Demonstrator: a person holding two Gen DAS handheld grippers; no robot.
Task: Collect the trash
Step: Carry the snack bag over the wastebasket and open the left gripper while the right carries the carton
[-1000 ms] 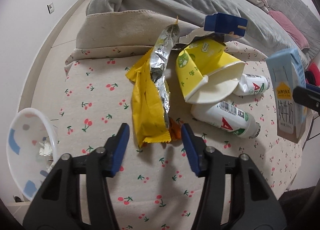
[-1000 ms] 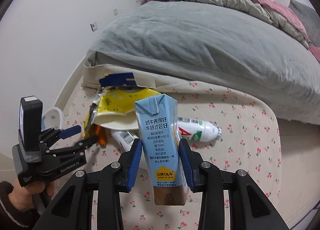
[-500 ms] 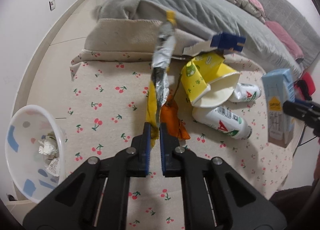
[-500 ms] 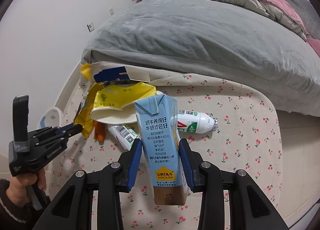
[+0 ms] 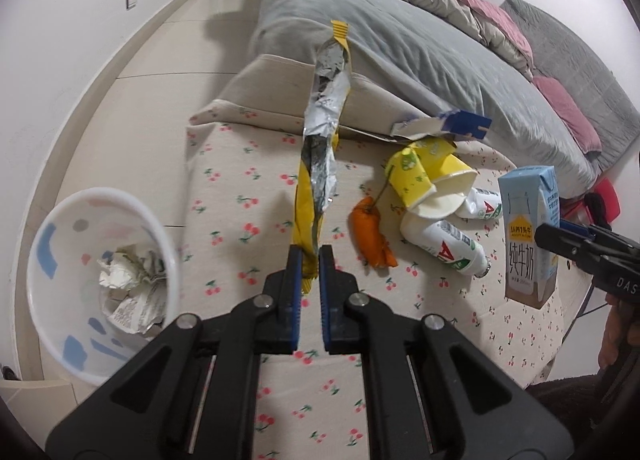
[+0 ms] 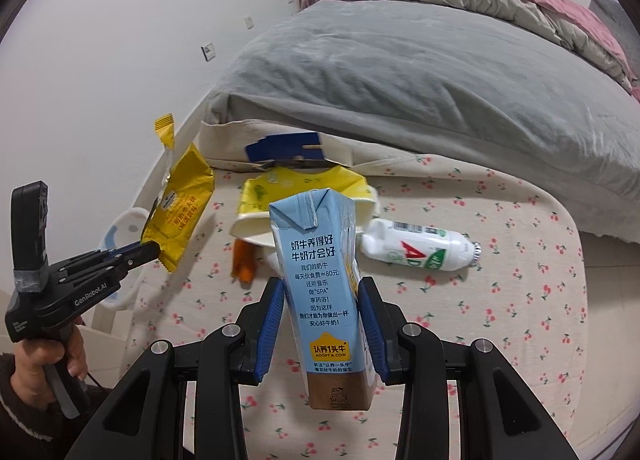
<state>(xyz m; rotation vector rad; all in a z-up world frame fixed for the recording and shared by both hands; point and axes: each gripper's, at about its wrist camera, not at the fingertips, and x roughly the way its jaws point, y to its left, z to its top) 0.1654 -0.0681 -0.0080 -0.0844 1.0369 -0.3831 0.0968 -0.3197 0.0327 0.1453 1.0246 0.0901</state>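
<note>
My left gripper (image 5: 309, 260) is shut on the bottom edge of a yellow foil snack wrapper (image 5: 320, 148) and holds it up above the cherry-print table; it also shows in the right wrist view (image 6: 178, 216). My right gripper (image 6: 322, 292) is shut on a light blue milk carton (image 6: 320, 280), held upright above the table, seen at the right in the left wrist view (image 5: 528, 236). A white trash bin (image 5: 100, 288) with crumpled paper stands on the floor at the left.
On the table (image 5: 248, 188) lie a crushed yellow paper cup (image 5: 428, 180), two white drink bottles (image 5: 444, 244) (image 6: 420, 248), an orange wrapper (image 5: 372, 236) and a torn blue box (image 5: 448, 124). A bed with a grey blanket (image 6: 420, 72) lies behind.
My left gripper shut on the yellow wrapper and lifted it off the table, uncovering the orange wrapper. My right gripper kept hold of the milk carton and rose slightly.
</note>
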